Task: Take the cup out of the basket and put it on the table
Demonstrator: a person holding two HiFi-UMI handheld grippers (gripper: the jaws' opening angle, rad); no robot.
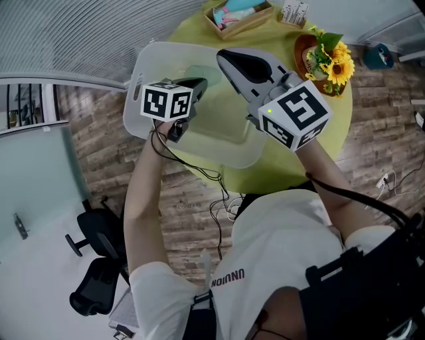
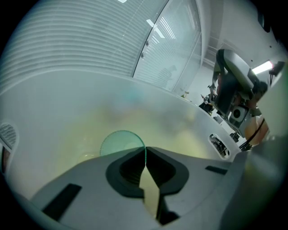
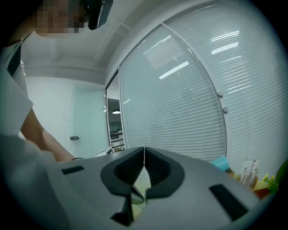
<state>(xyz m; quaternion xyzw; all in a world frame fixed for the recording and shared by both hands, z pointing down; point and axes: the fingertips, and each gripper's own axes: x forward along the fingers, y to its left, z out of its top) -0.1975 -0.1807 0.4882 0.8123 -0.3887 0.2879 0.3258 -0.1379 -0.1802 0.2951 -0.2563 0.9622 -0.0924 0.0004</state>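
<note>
A translucent white basket (image 1: pixel 142 70) stands on the round yellow-green table (image 1: pixel 335 126). My left gripper (image 1: pixel 201 82) points down into it. In the left gripper view a pale green see-through cup (image 2: pixel 118 141) sits just past the jaws, low against the milky basket wall (image 2: pixel 67 103). The left gripper (image 2: pixel 145 148) is shut with the cup's thin rim running into the seam between its tips. My right gripper (image 1: pixel 224 54) lies level over the basket's right side. In its own view the right gripper (image 3: pixel 144 148) is shut, tips meeting, with nothing seen between them.
At the table's far edge are a wooden tray (image 1: pixel 240 18) with pastel items, a small card box (image 1: pixel 294 12) and a pot of sunflowers (image 1: pixel 330 58). A black office chair (image 1: pixel 99 279) stands on the wood floor at the left. Glass partitions with blinds surround the spot.
</note>
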